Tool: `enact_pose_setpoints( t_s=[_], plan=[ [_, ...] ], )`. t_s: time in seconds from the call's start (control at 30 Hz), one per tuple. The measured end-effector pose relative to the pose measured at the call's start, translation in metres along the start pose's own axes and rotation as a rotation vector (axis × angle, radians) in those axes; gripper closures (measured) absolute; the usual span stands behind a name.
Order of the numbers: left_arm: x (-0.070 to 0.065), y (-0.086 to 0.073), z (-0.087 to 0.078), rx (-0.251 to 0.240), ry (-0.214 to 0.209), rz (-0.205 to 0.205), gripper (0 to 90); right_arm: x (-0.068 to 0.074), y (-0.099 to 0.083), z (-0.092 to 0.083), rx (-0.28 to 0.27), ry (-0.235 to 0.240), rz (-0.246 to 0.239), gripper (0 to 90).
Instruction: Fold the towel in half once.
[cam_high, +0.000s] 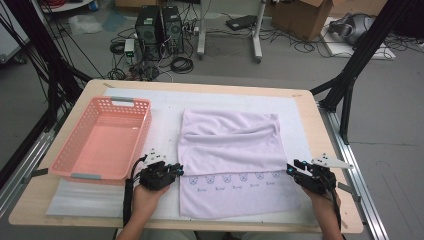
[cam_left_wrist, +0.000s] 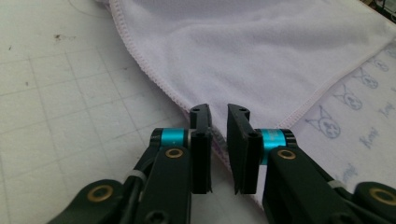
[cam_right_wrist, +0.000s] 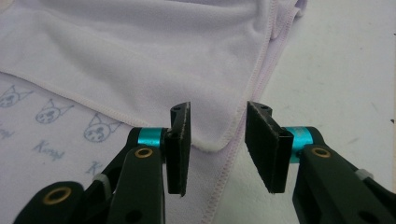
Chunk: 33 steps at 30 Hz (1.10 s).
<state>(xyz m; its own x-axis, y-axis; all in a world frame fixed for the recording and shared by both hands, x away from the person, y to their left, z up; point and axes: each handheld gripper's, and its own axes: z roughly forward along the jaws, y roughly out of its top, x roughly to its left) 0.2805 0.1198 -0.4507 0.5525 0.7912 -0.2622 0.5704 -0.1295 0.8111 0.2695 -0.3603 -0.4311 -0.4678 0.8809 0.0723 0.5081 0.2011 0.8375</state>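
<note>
A pale lilac towel (cam_high: 230, 145) lies on the white mat, its far half folded toward me so that a band of small printed cat faces (cam_high: 227, 177) shows along the near part. My left gripper (cam_high: 179, 169) sits at the towel's left edge. In the left gripper view its jaws (cam_left_wrist: 218, 114) stand almost together, with the stitched hem (cam_left_wrist: 154, 77) of the folded layer pinched between their tips. My right gripper (cam_high: 290, 167) is at the towel's right edge. In the right gripper view it (cam_right_wrist: 218, 109) is open, and the folded corner (cam_right_wrist: 210, 142) lies in the gap, touching neither pad.
A pink plastic basket (cam_high: 107, 102) stands empty on the table's left half, just beyond my left hand. The wooden table edge (cam_high: 330, 150) runs close to my right hand. Behind the table, computers, cables and boxes lie on the floor.
</note>
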Motion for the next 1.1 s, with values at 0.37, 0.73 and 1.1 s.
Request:
enact_pose_setpoints(
  t_s=[0.37, 0.73, 1.1],
  plan=[
    [-0.006, 0.003, -0.006, -0.058, -0.014, 0.023, 86.7, -0.001, 0.0, 0.001, 0.006, -0.001, 0.006, 60.0],
    [-0.008, 0.002, -0.011, -0.07, -0.048, -0.003, 87.3, 0.001, -0.003, 0.027, 0.104, 0.024, 0.017, 76.1],
    [-0.018, -0.001, -0.03, -0.121, -0.093, 0.0, 87.5, 0.008, -0.002, 0.004, 0.086, 0.032, -0.012, 87.0]
  ],
)
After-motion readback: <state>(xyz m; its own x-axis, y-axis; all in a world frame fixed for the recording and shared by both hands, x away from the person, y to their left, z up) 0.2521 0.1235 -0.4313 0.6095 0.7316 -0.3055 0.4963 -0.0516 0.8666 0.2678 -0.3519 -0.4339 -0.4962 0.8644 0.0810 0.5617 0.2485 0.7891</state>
